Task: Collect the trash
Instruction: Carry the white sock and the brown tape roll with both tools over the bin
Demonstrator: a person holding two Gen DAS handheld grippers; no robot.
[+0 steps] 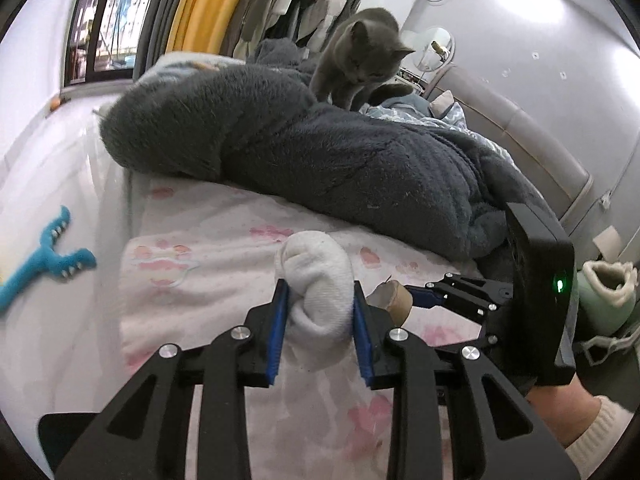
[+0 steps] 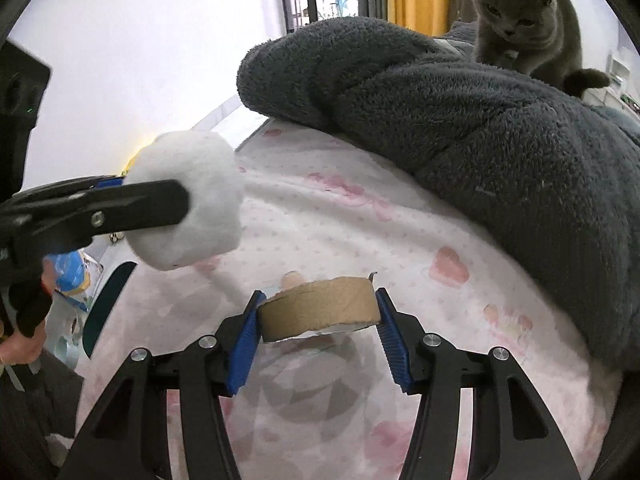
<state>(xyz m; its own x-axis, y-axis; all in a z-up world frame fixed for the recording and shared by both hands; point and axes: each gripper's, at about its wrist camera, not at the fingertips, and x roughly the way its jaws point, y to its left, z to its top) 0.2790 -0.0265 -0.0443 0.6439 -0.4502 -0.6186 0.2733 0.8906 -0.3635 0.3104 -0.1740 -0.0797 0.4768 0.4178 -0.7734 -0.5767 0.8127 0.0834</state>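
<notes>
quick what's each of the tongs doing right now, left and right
Left tongs: closed on the white rolled sock, held above the bed sheet.
Right tongs: closed on the brown cardboard tape roll.

Ahead of both grippers the pink-printed sheet (image 2: pixel 328 216) lies bare up to the heaped grey fleece blanket (image 1: pixel 320 152), which blocks the far side and right; a grey cat (image 2: pixel 520 20) stands on top of it, and the floor (image 1: pixel 60 168) left of the bed is open but for a blue toy (image 1: pixel 48 256)
</notes>
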